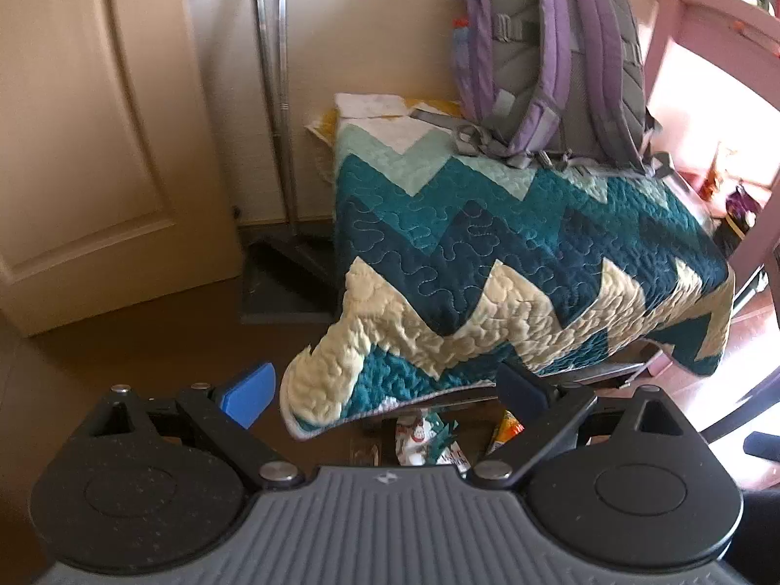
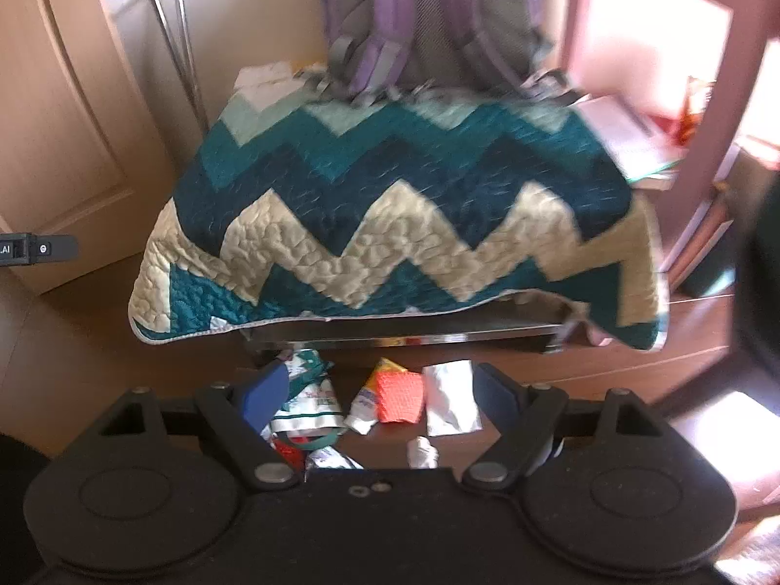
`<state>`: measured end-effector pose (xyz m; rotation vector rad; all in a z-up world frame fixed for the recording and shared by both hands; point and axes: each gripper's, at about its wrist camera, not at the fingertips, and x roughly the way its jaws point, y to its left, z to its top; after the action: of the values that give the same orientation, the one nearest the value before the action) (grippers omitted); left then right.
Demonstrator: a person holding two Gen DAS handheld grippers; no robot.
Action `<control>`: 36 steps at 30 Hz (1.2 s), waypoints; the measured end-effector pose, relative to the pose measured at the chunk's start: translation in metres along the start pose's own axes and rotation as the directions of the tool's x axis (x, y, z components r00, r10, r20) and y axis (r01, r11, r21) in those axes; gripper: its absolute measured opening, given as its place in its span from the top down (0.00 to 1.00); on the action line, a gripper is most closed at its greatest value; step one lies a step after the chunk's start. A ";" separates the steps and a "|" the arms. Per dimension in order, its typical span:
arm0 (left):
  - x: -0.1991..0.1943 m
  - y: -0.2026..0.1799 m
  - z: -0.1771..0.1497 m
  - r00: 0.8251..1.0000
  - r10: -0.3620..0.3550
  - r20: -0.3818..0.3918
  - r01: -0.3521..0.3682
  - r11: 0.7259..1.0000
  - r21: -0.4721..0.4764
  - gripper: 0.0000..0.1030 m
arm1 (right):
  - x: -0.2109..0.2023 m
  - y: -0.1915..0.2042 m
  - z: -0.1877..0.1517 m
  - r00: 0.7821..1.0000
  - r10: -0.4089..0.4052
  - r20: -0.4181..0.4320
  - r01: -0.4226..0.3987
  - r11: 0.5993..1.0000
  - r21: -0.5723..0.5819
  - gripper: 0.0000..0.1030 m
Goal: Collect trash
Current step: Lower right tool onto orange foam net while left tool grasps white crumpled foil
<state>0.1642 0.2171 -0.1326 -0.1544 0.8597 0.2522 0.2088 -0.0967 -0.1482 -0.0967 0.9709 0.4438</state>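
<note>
A teal, navy and cream zigzag quilt (image 2: pixel 390 214) hangs over a low piece of furniture, a purple and grey backpack (image 1: pixel 551 53) standing on top against the wall. Beneath the quilt's edge, litter lies scattered on the brown wooden floor (image 2: pixel 87 341): an orange mesh-patterned wrapper (image 2: pixel 400 397), a crumpled white paper piece (image 2: pixel 451 404), a white and teal printed wrapper (image 2: pixel 312 399) and a small white tube-like scrap (image 2: pixel 421 453). I hold my right gripper (image 2: pixel 385 392) above this litter, its blue-padded fingers spread wide and empty. My left gripper (image 1: pixel 385 390), jaws likewise apart and holding nothing, sits off to the left, facing the quilt's drooping corner, with a few of the same wrappers (image 1: pixel 429 438) visible below. A grey long-handled dustpan (image 1: pixel 280 287) stands beside a beige panelled door (image 1: pixel 87 122).
</note>
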 end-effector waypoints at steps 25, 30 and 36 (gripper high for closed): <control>0.257 -0.016 -0.179 0.909 -0.189 -0.371 0.372 0.771 0.517 0.05 | 0.338 -0.011 -0.040 0.941 -0.055 -0.333 0.006 0.989 -0.147 0.22; 0.293 -0.032 -0.207 0.881 -0.168 -0.443 0.416 0.723 0.552 0.06 | 0.376 -0.017 -0.045 0.925 -0.082 -0.371 0.039 0.992 -0.121 0.23; 0.328 -0.030 -0.218 0.859 -0.151 -0.489 0.423 0.747 0.513 0.06 | 0.410 -0.015 -0.052 0.908 -0.092 -0.409 0.045 0.991 -0.124 0.24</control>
<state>0.2196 0.1882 -0.5227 0.2757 1.2929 -0.3887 0.3724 0.0071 -0.5138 -0.3369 1.3570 0.4206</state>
